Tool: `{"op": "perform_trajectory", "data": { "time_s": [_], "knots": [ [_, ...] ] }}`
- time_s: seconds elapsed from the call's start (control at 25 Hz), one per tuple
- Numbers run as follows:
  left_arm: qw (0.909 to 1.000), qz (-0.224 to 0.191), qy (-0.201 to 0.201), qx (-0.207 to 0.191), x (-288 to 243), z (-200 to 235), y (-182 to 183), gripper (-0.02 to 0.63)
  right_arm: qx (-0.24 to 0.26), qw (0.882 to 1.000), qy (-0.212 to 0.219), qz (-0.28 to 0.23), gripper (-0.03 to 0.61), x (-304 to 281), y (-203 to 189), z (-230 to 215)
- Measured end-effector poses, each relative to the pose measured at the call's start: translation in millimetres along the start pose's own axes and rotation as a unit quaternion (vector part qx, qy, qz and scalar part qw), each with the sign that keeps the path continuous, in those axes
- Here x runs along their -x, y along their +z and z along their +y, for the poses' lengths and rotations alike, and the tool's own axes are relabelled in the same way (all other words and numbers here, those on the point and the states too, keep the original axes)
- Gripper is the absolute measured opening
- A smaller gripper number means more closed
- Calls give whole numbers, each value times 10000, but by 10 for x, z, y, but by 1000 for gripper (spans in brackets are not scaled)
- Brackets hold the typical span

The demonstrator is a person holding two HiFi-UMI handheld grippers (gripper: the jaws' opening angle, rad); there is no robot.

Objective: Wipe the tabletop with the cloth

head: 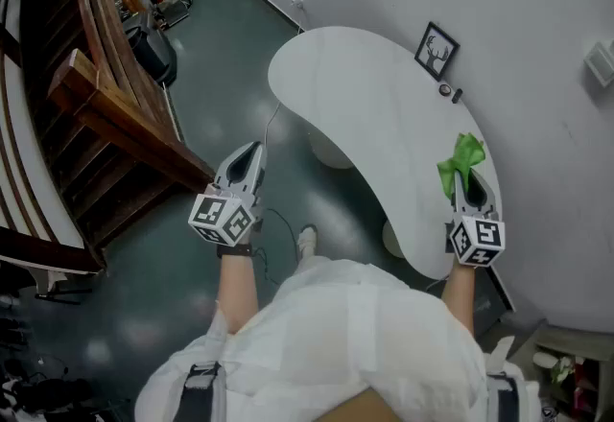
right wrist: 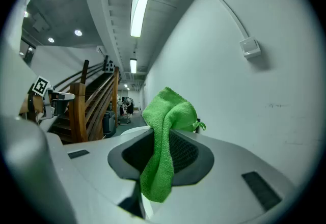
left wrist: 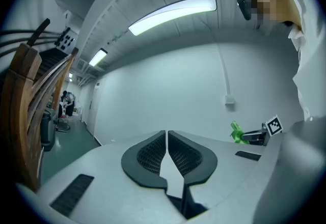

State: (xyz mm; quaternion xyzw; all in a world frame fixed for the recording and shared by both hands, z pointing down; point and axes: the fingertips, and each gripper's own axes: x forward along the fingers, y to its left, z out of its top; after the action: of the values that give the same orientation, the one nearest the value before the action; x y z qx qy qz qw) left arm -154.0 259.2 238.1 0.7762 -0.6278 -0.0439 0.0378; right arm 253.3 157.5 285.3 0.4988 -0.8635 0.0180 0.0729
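Note:
The white curved tabletop (head: 369,108) stretches away ahead of me. A bright green cloth (head: 461,161) sticks up from my right gripper (head: 470,177), which is shut on it above the table's near right end. In the right gripper view the cloth (right wrist: 165,139) hangs folded between the jaws and hides the tips. My left gripper (head: 249,153) is held over the floor, left of the table, jaws shut with nothing in them; its view shows the pads closed together (left wrist: 166,134). That view also shows the cloth (left wrist: 235,132) far off to the right.
A small framed picture (head: 436,50) leans on the wall at the table's far right, with two small dark objects (head: 449,92) beside it. A wooden staircase (head: 106,94) rises on the left. A cable (head: 273,219) trails on the dark floor. A white wall runs along the right.

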Motion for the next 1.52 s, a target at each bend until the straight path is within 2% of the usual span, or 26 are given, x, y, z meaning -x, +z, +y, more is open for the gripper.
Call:
{"op": "perform_trajectory", "data": {
  "time_s": [0.36, 0.92, 1.24, 1.52],
  "knots": [
    [9999, -73, 16, -119, -49, -39, 69, 26, 149, 9995, 138, -238, 83, -117, 141, 26],
    [9999, 60, 58, -69, 53, 116, -11, 26, 117, 9997, 221, -72, 83, -227, 65, 195],
    [9997, 195, 118, 76, -20, 545, -121, 26, -119, 9990, 435, -21, 83, -608, 114, 480],
    [9994, 215, 189, 183, -272, 1371, -95, 26, -105, 9987, 471, 148, 83, -1353, 190, 842]
  ]
}}
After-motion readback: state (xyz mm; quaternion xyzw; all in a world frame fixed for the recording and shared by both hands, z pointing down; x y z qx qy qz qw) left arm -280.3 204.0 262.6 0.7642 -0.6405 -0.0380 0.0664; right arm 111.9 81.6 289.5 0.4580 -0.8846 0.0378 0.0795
